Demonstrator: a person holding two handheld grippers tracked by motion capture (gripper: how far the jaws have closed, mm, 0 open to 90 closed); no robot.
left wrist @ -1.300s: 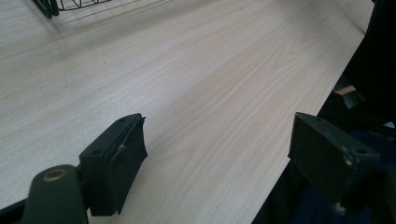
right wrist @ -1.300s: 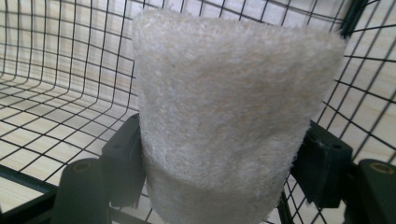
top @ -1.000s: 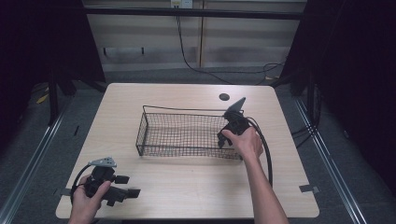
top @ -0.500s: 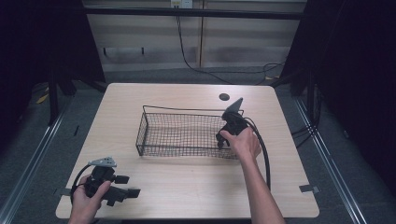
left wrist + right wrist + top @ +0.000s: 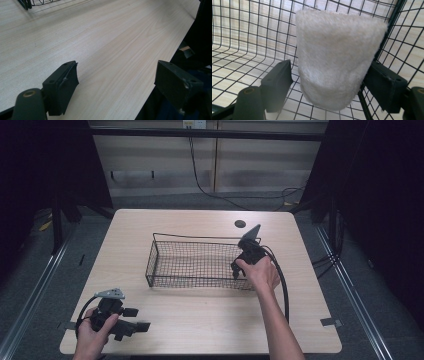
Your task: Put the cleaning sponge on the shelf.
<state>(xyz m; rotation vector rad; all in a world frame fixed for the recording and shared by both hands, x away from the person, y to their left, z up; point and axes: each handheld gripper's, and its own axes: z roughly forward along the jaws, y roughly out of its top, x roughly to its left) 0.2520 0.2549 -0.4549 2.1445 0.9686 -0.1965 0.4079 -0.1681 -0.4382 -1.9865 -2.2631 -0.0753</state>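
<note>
- The left gripper (image 5: 131, 324) lies low over the near left corner of the table (image 5: 200, 320), held in the person's left hand (image 5: 92, 335); in the left gripper view its jaws stand wide apart with nothing but bare wood between them.
- Its right-hand jaw in that view hangs past the table's near edge, and its cable (image 5: 85, 307) loops back beside the hand.
- Ahead of those jaws, well apart from them, a corner of the black wire basket (image 5: 32, 3) shows at the top of the left gripper view.
- The right gripper (image 5: 325, 82) is farther off, at the basket's (image 5: 200, 265) right end, gripped by the right hand (image 5: 260, 272), with its grey plate (image 5: 250, 234) pointing up and away.
- In the right gripper view its jaws sit spread inside the basket; between them stands a white fuzzy cloth piece (image 5: 334, 55), rounded at the bottom.
- The right-hand jaw touches the cloth's edge; the left-hand jaw sits just beside it, and I cannot tell whether they touch.
- Beyond the cloth, the basket's mesh wall rises, and pale wood shows through it.
- Past the right gripper, a small dark round spot (image 5: 240, 224) sits on the table's far side.
</note>
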